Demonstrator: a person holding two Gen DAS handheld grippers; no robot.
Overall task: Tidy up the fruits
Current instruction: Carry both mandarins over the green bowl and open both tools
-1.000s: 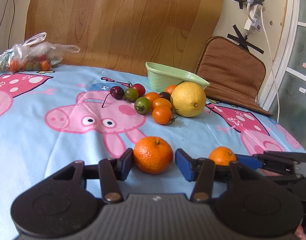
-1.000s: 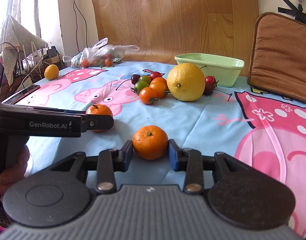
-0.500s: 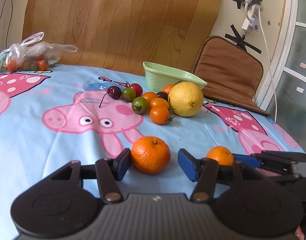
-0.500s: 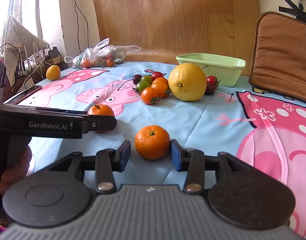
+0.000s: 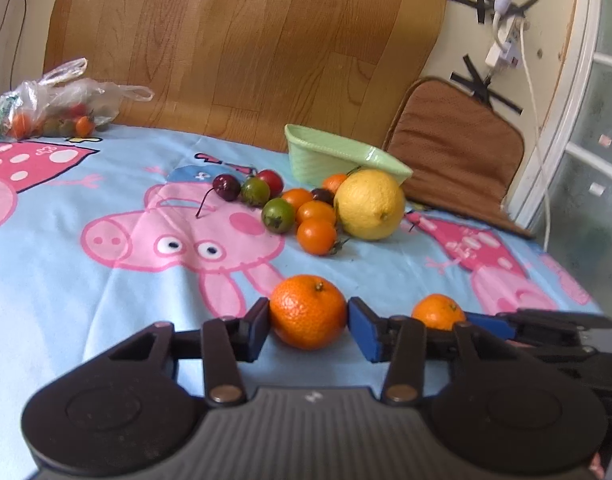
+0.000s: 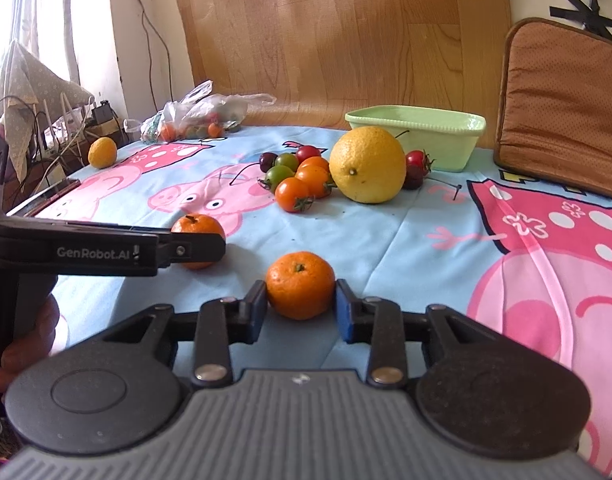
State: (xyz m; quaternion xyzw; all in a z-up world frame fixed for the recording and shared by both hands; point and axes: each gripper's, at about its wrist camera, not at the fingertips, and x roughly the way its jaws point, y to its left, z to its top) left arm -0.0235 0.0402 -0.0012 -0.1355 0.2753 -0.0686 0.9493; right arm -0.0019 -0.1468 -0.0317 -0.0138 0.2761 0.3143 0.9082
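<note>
Flanking each hand-held gripper (image 5: 308, 324) (image 6: 300, 307) clenched on its mandarin (image 5: 308, 311) (image 6: 300, 290): tomatoes (image 5: 316, 235), lemon (image 5: 369, 204), green dish (image 5: 338, 156) beyond.

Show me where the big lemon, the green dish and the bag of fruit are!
big lemon (image 6: 367, 165), right wrist view, middle of peel.
green dish (image 6: 446, 142), right wrist view, front wall.
bag of fruit (image 5: 54, 100), left wrist view, crinkled plastic.

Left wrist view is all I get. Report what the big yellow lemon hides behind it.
Observer: A red cherry tomato sits behind the big yellow lemon, before the pale green rectangular dish.
Operator: Check the cloth's far left edge.
Observer: A small yellow-orange round fruit lies alone, left of the clear plastic fruit bag.
Operator: Describe the right gripper.
Observer: The right gripper straddles an orange tangerine resting on the blue cartoon-pig cloth.
</note>
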